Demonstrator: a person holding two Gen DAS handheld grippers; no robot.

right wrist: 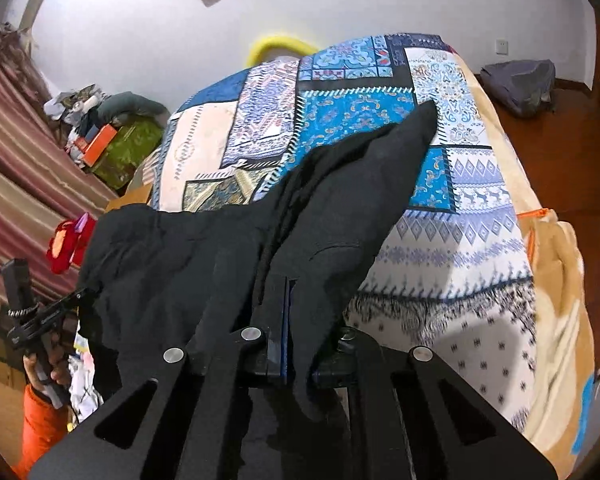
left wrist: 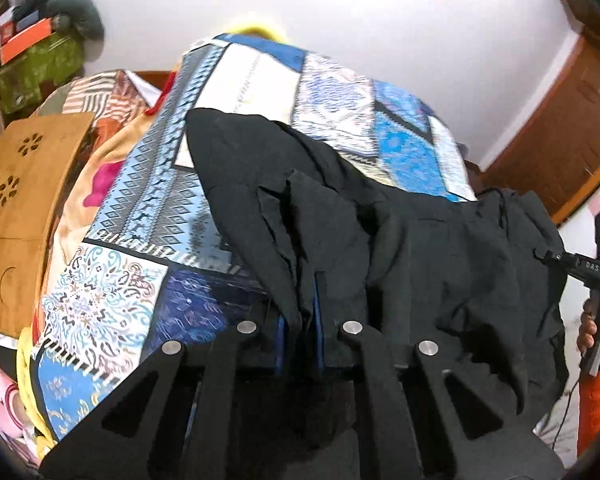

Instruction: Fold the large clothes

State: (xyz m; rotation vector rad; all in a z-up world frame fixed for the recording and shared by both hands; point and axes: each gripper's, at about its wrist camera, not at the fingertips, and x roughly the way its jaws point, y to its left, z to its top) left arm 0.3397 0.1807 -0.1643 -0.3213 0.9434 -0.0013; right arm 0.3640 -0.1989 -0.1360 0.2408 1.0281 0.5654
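A large black garment (left wrist: 420,240) hangs stretched between both grippers above a bed with a blue patterned quilt (left wrist: 148,208). My left gripper (left wrist: 300,320) is shut on one bunched edge of the garment. My right gripper (right wrist: 288,320) is shut on the other edge of the garment (right wrist: 204,248). One black leg or sleeve end (right wrist: 416,128) trails out over the quilt (right wrist: 452,248). The right gripper also shows at the right edge of the left wrist view (left wrist: 548,256), and the left gripper at the left edge of the right wrist view (right wrist: 82,292).
A wooden lap table (left wrist: 24,208) lies on the bed's left side. A cluttered green-covered stand with an orange box (right wrist: 112,140) stands by the striped curtain. A grey bag (right wrist: 520,80) sits on the wooden floor at right. A yellow headboard rail (right wrist: 280,44) is against the wall.
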